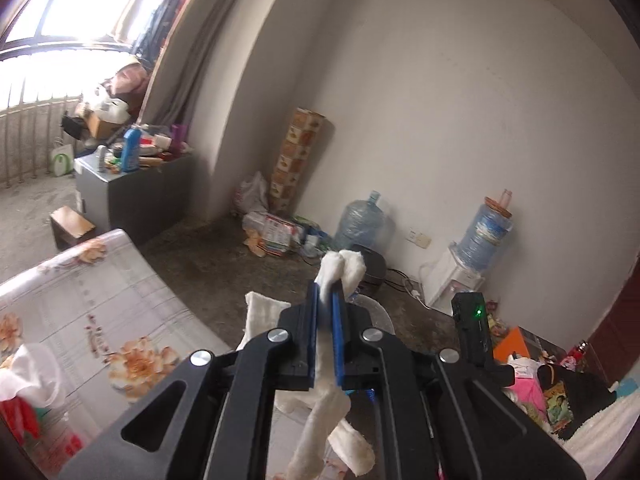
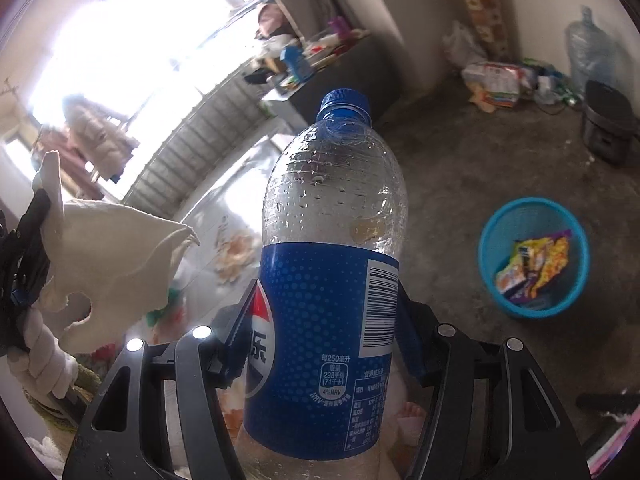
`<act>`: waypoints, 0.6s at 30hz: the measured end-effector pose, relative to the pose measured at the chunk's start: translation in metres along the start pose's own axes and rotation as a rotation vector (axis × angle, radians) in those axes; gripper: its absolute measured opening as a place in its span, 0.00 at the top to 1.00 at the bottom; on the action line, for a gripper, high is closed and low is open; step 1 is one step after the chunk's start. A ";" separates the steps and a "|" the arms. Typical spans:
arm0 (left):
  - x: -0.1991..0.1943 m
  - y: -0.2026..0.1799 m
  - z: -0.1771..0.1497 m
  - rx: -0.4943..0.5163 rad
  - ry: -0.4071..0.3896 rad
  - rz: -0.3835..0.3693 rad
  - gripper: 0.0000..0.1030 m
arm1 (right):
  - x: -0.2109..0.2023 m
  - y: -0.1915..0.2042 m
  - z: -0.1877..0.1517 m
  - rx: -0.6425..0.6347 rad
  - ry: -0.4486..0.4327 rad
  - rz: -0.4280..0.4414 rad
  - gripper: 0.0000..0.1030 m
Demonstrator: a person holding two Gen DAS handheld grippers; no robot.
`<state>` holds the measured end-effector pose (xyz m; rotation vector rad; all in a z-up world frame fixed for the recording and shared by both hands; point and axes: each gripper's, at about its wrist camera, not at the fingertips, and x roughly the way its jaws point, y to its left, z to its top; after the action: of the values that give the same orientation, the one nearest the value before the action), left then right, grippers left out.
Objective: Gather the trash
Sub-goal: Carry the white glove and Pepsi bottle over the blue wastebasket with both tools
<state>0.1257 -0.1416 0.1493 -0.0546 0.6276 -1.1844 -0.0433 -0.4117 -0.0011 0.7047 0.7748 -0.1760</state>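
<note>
A: Left gripper (image 1: 326, 300), what's it got?

B: Blue fingers (image 1: 339, 340) nearly closed, pinching a crumpled white tissue (image 1: 340, 270). Tissue pokes out past the tips and trails down below the jaws. It's up in the air over the edge of the floral tablecloth (image 1: 100, 300).

A: Seen from the other side too?

B: Yes, in the right wrist view the same tissue hangs at far left, big torn sheet spread out.

A: Right gripper (image 2: 324, 320)?

B: Jaws open wide, clamped on both sides of a clear plastic bottle (image 2: 332, 240), on its blue label. Blue cap (image 2: 345, 101) on, droplets inside, pointing away from the camera, off the table.

A: Further right?

B: Blue trash basket (image 2: 534, 256) on the concrete floor, well apart from the bottle. Colorful snack wrappers (image 2: 534, 264) lie inside. Dark round appliance (image 2: 608, 120) beyond it near the wall.
</note>
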 end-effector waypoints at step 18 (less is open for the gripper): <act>0.428 -0.035 -0.060 0.036 0.615 -0.027 0.53 | 0.113 -0.198 0.033 0.391 0.097 -0.137 0.33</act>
<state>0.1647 -0.5129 -0.0710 0.3447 1.1446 -1.2401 -0.0214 -0.5721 -0.1648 1.0358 0.8929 -0.4286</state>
